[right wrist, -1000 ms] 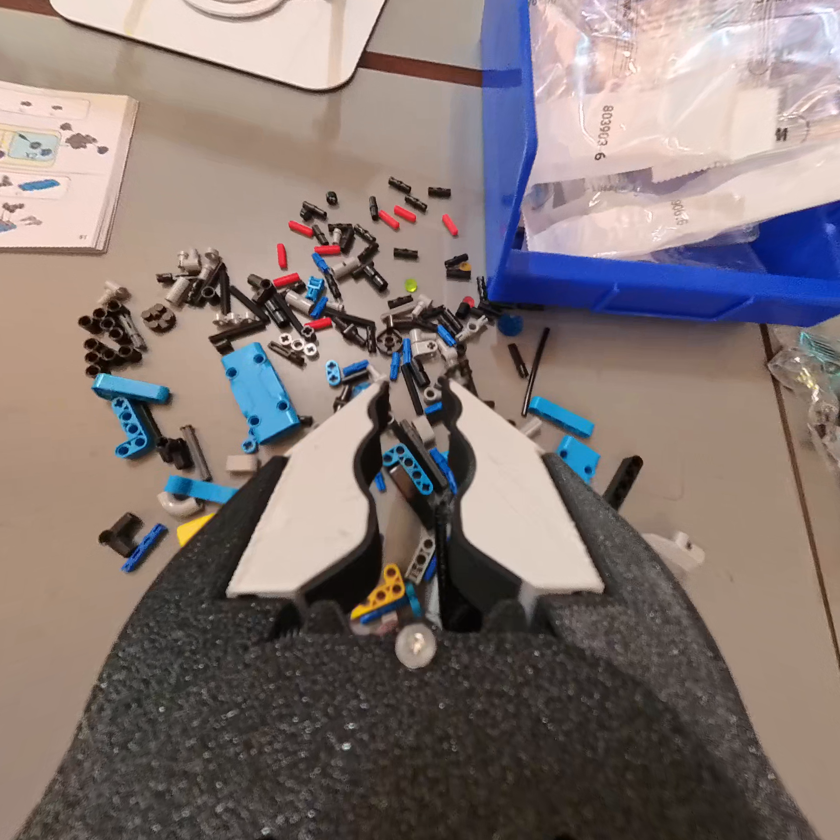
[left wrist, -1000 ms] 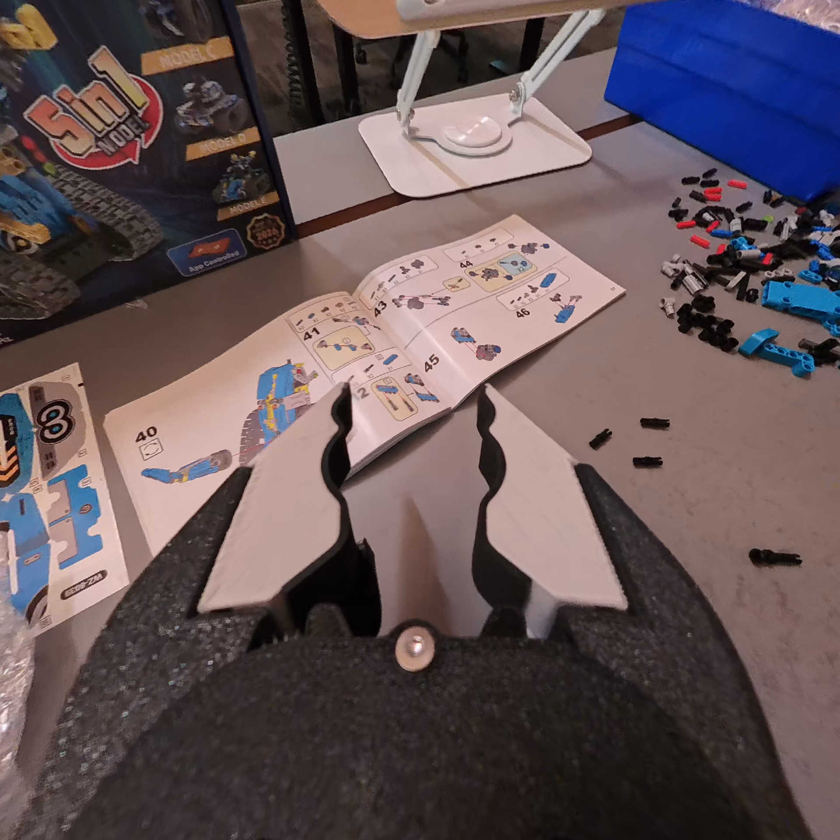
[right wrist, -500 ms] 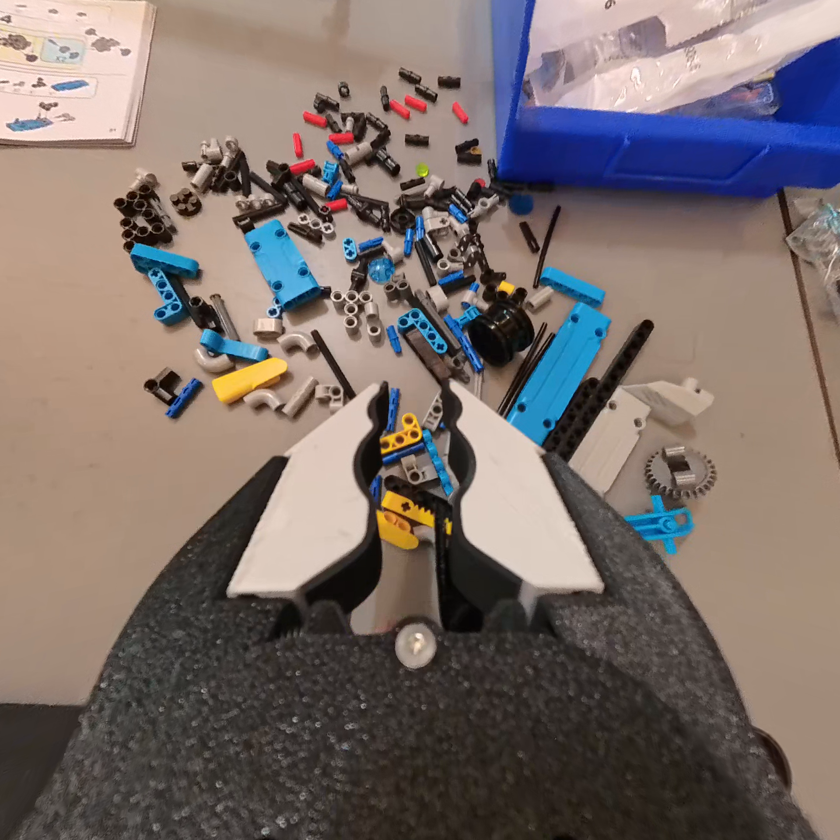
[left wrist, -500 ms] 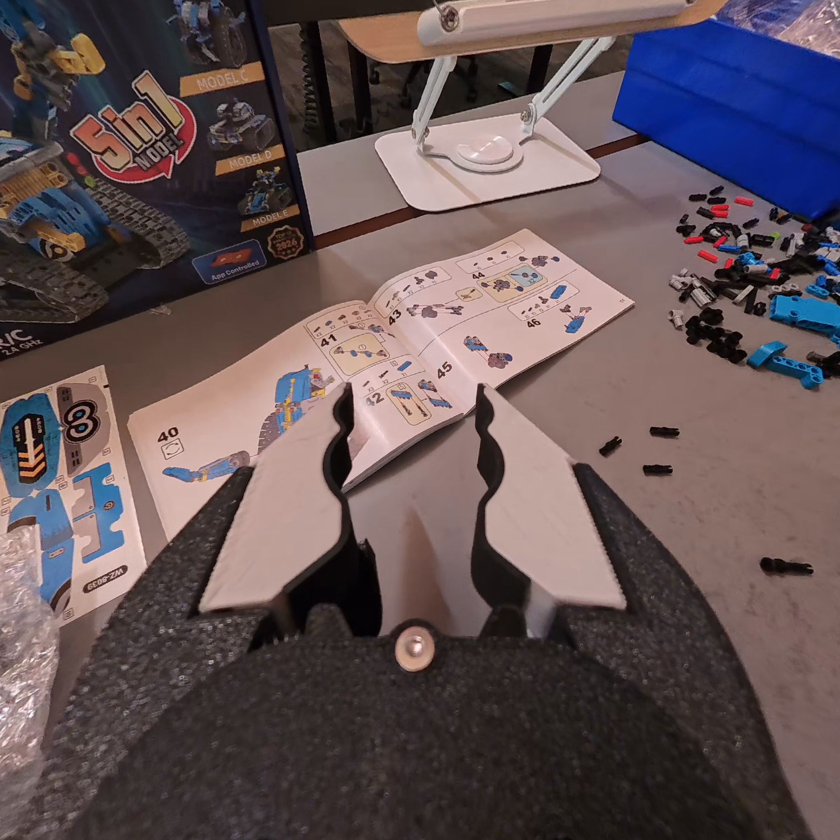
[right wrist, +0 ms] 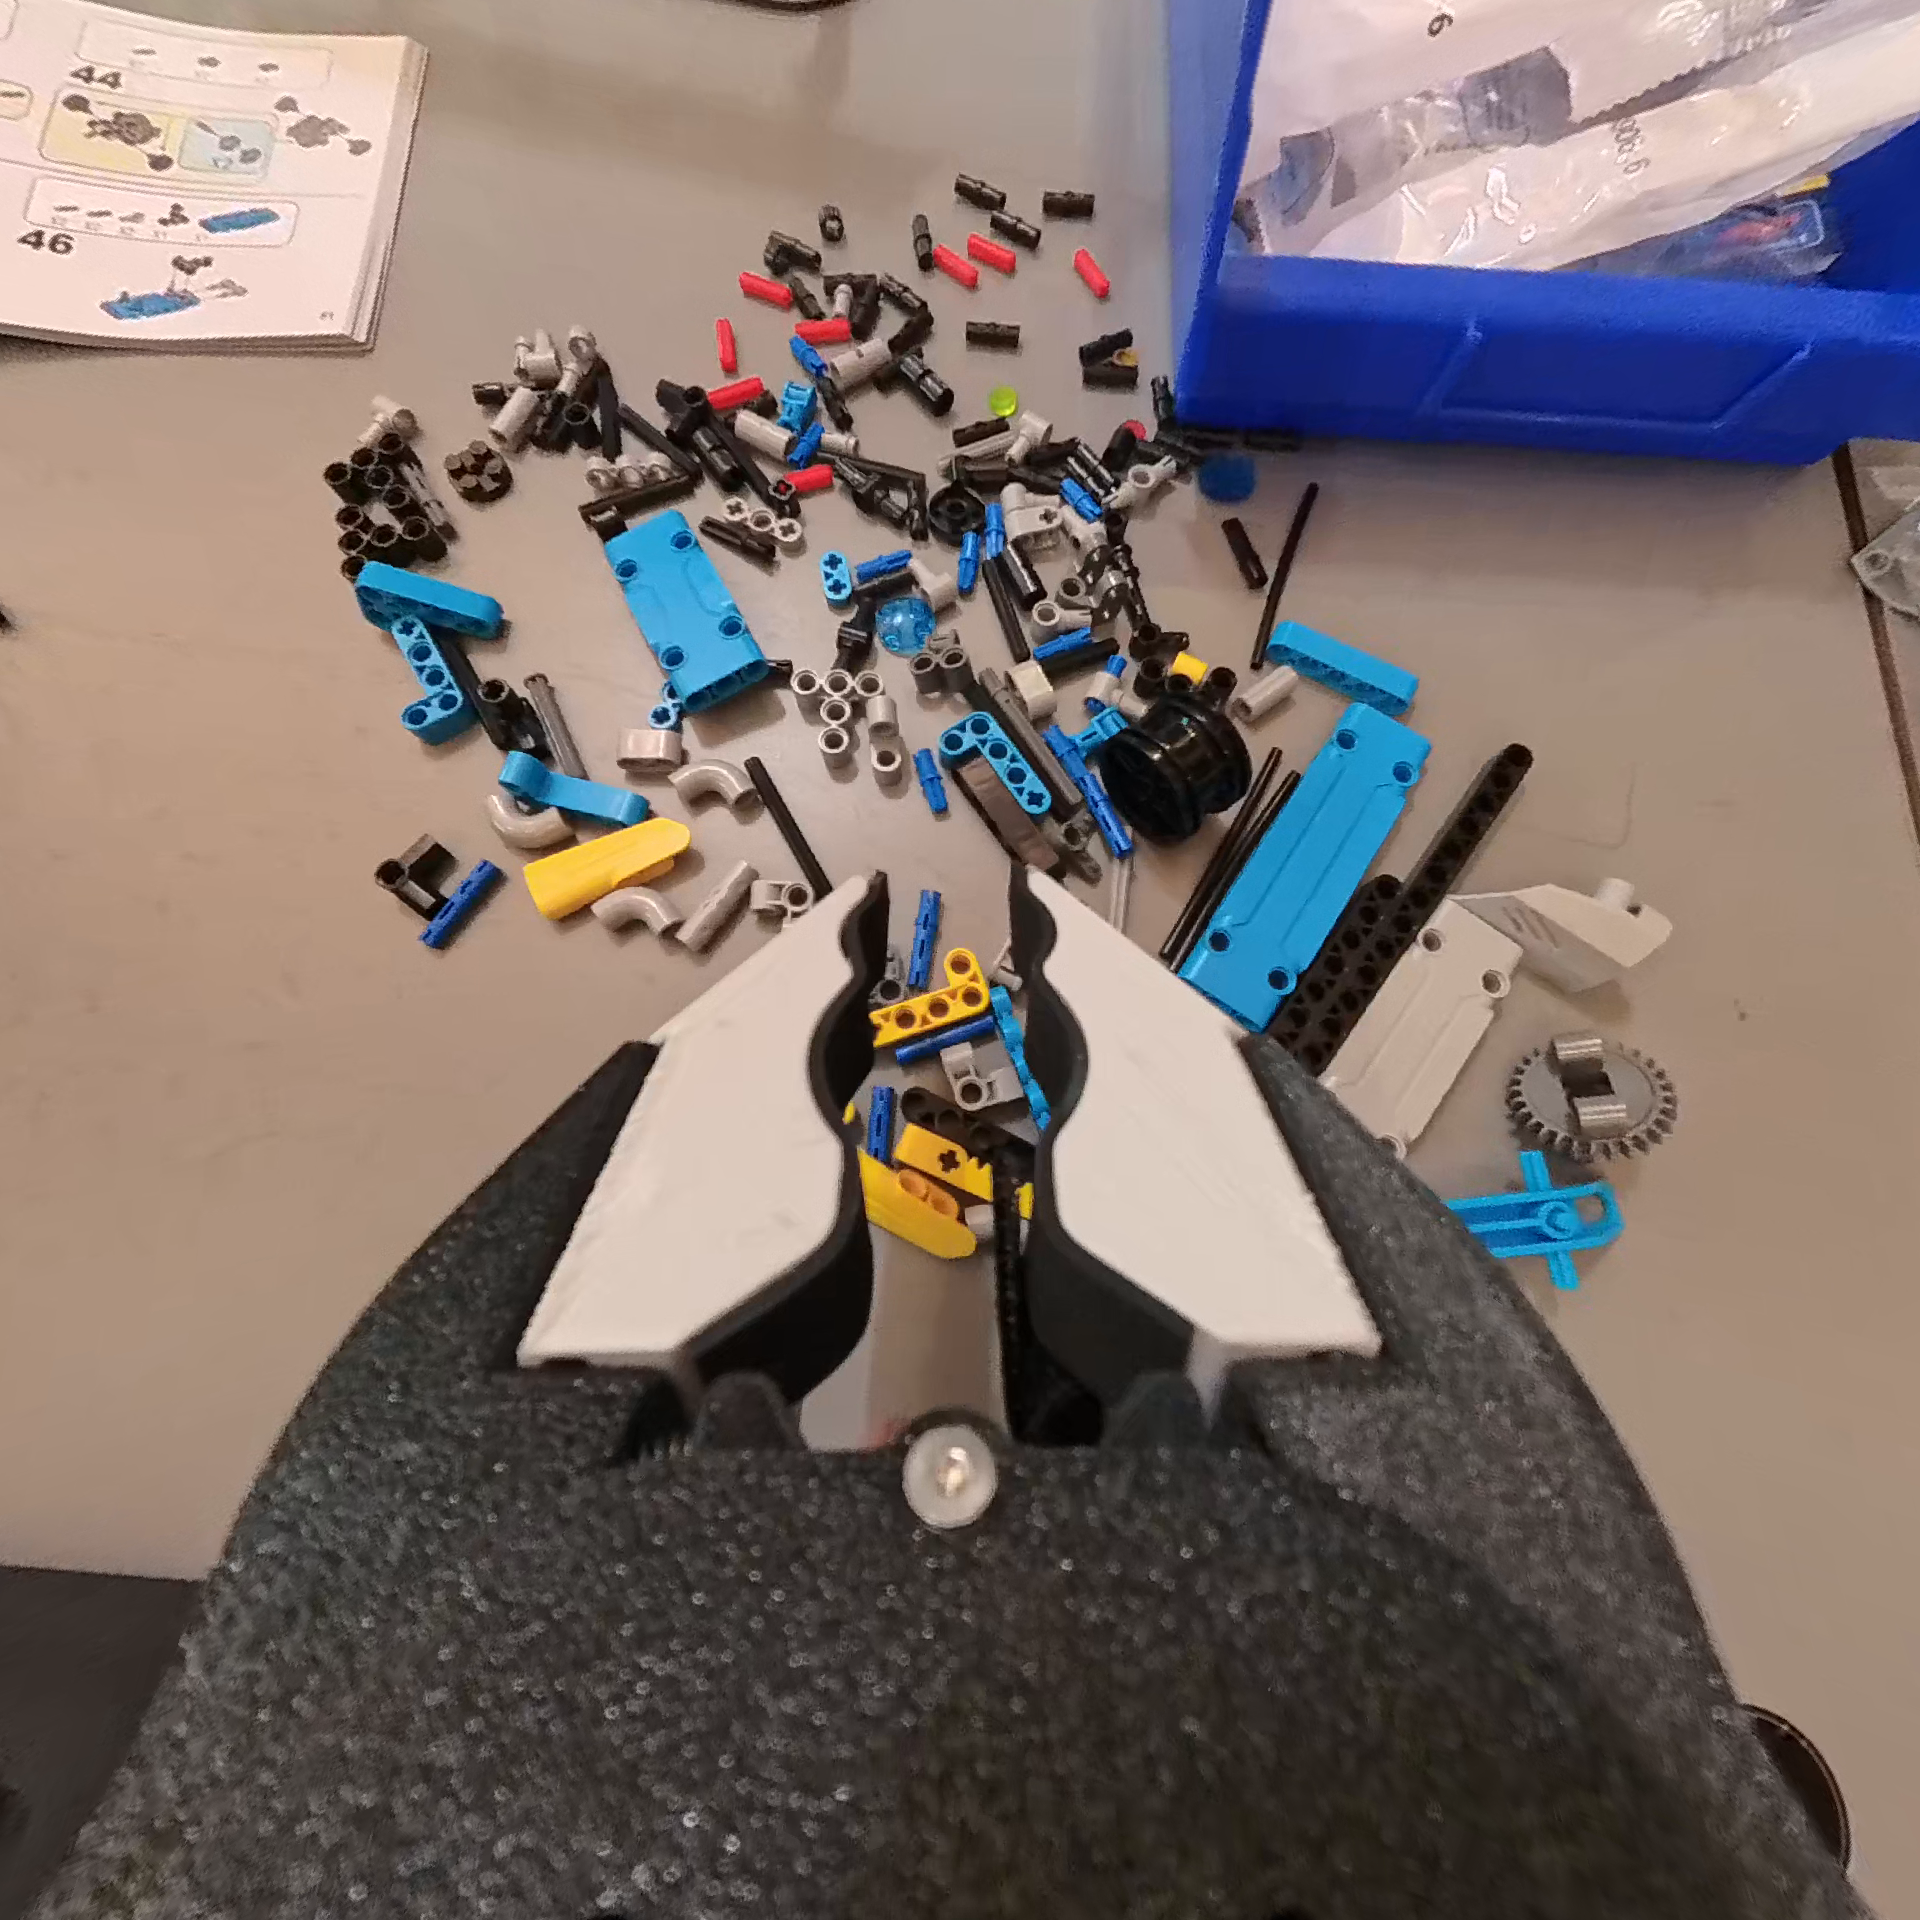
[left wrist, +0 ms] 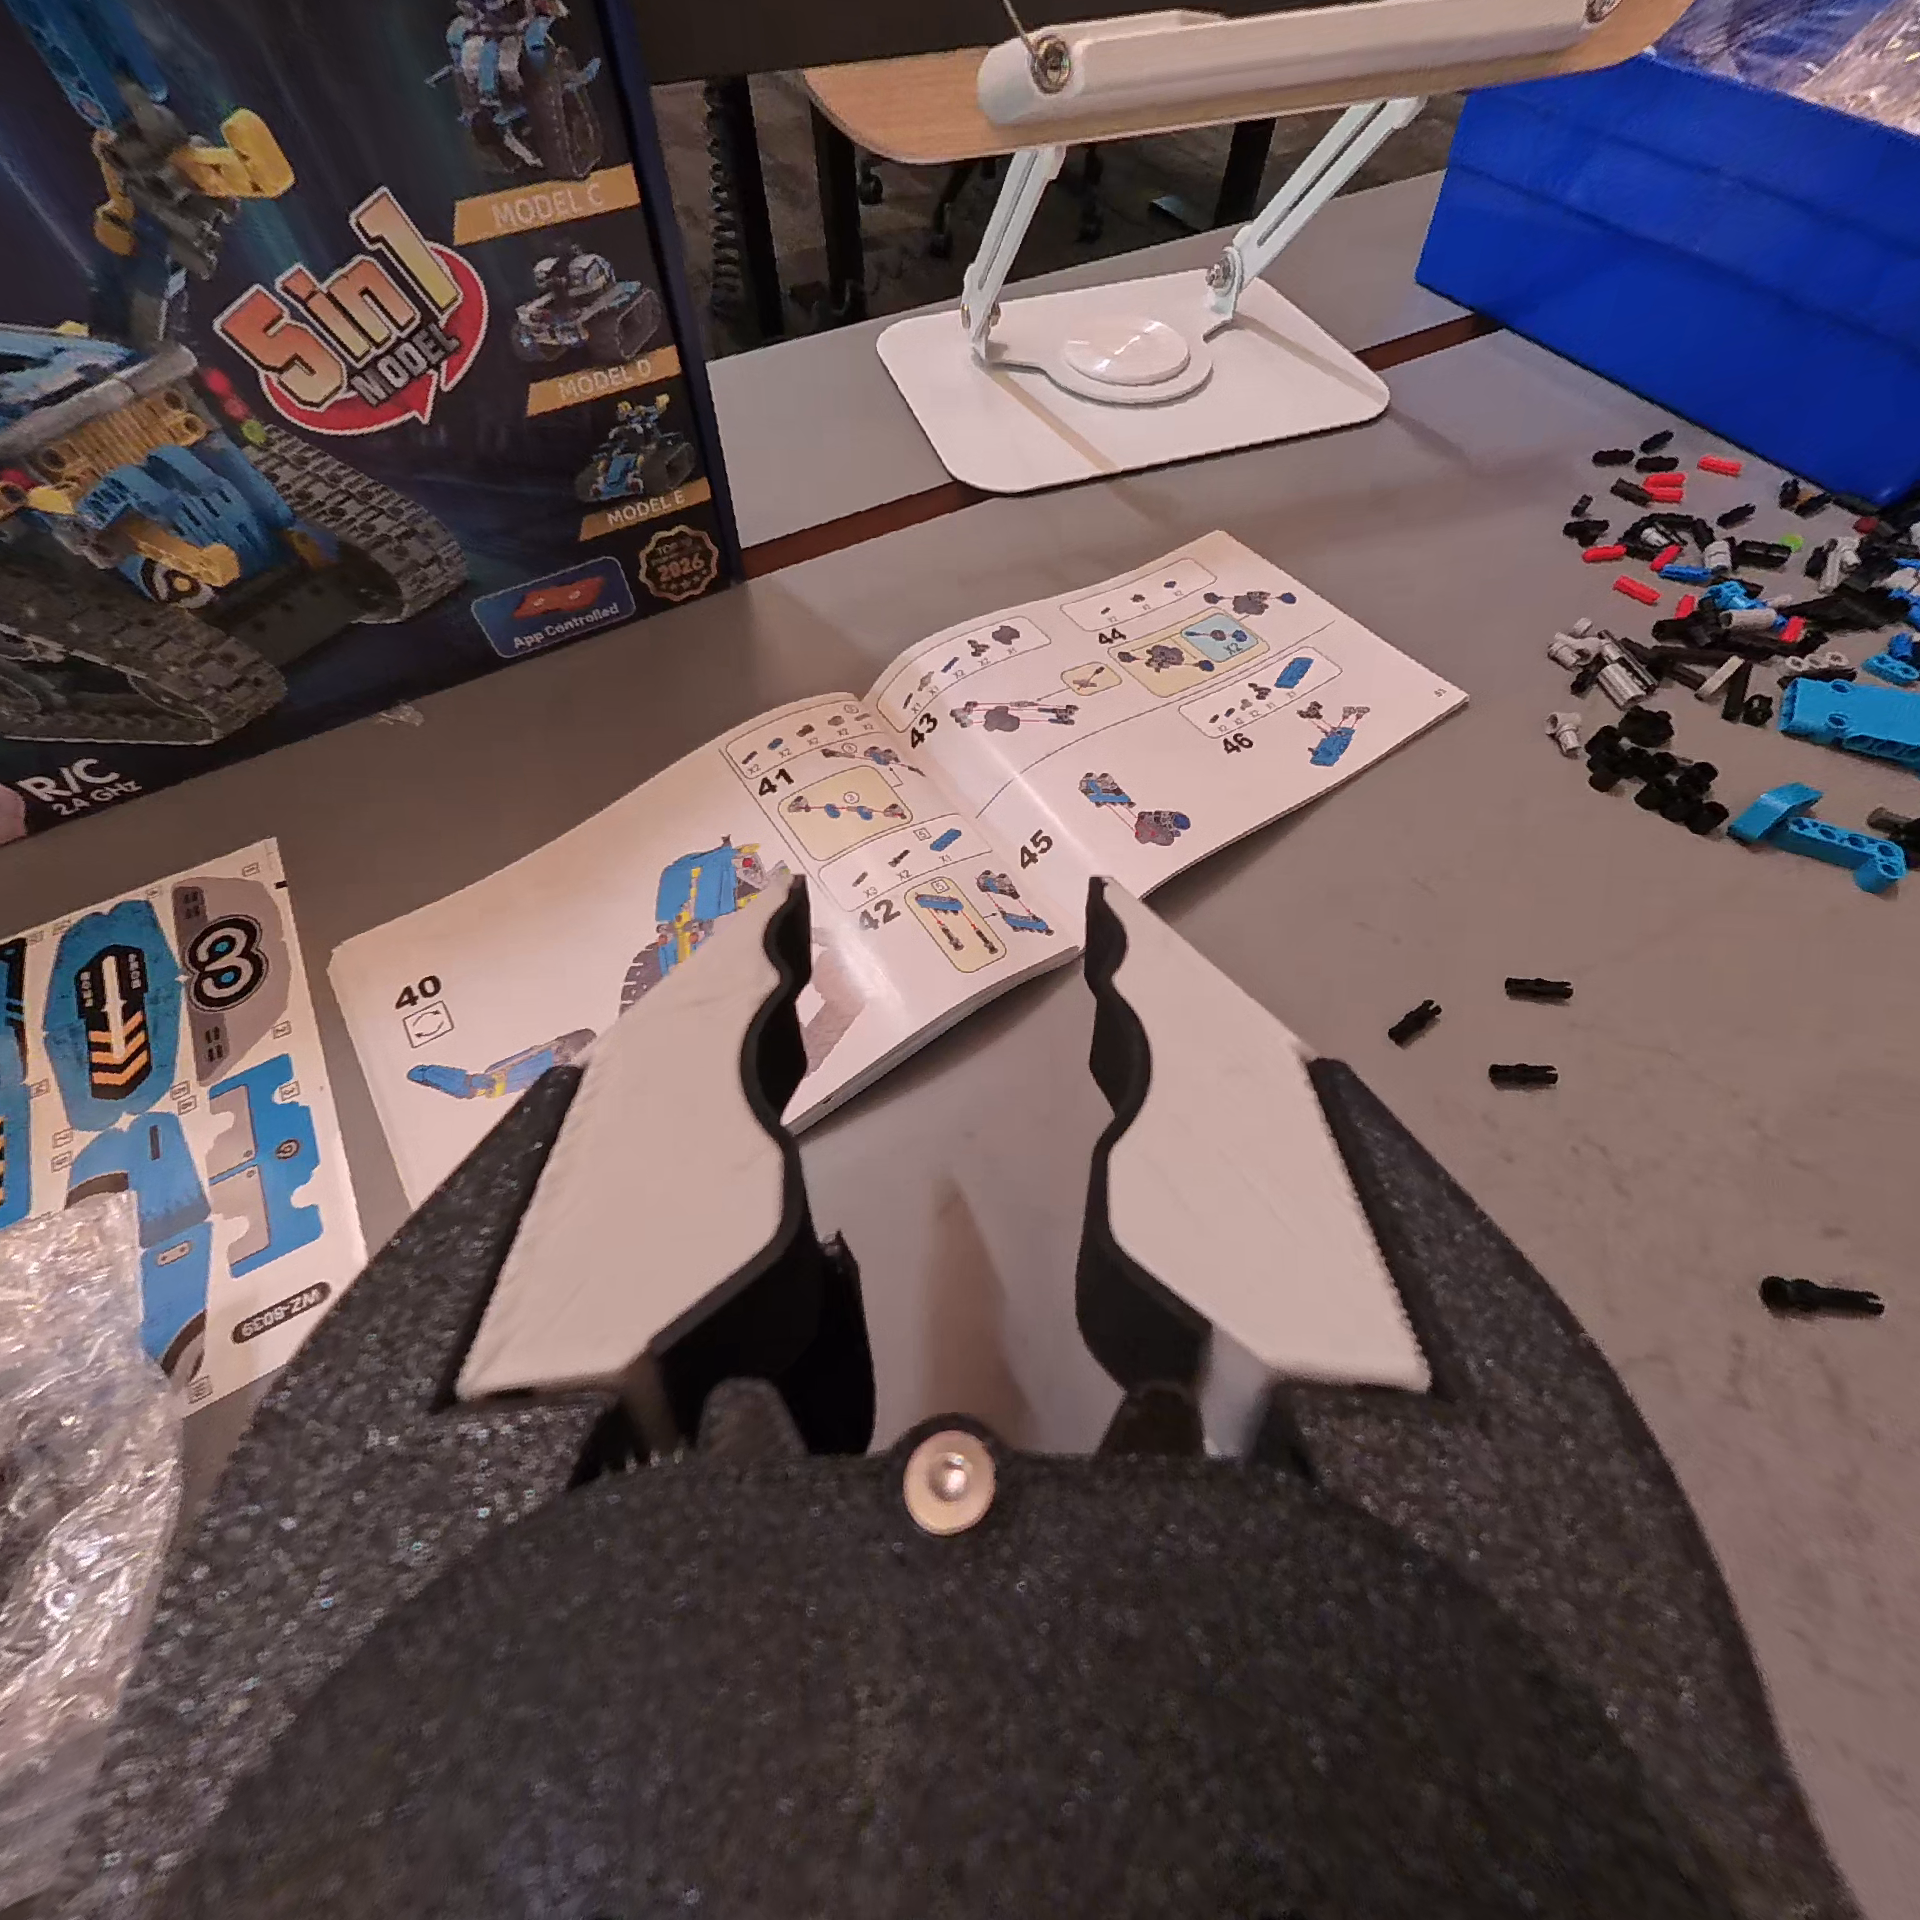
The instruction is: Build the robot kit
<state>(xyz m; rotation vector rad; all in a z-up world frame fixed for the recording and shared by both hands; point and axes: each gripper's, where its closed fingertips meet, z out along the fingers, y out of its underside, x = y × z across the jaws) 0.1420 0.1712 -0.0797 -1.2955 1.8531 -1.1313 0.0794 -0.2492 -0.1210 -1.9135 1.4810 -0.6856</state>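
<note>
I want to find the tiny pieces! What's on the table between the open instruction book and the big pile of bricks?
In the left wrist view, three small black pins lie on the bare grey table between the instruction book and the brick pile.

The big toy box (left wrist: 312,364) is cut off at the top and left edges. The right gripper (right wrist: 948,894) hides some small yellow pieces (right wrist: 920,1184). The blue bin (right wrist: 1538,343) runs off the right edge.

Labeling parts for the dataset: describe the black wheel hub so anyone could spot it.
Start at the blue bin and move toward the camera into the loose parts pile. The black wheel hub lies just left of the long blue panel. It is the only round, drum-shaped black piece among pins and beams.
</note>
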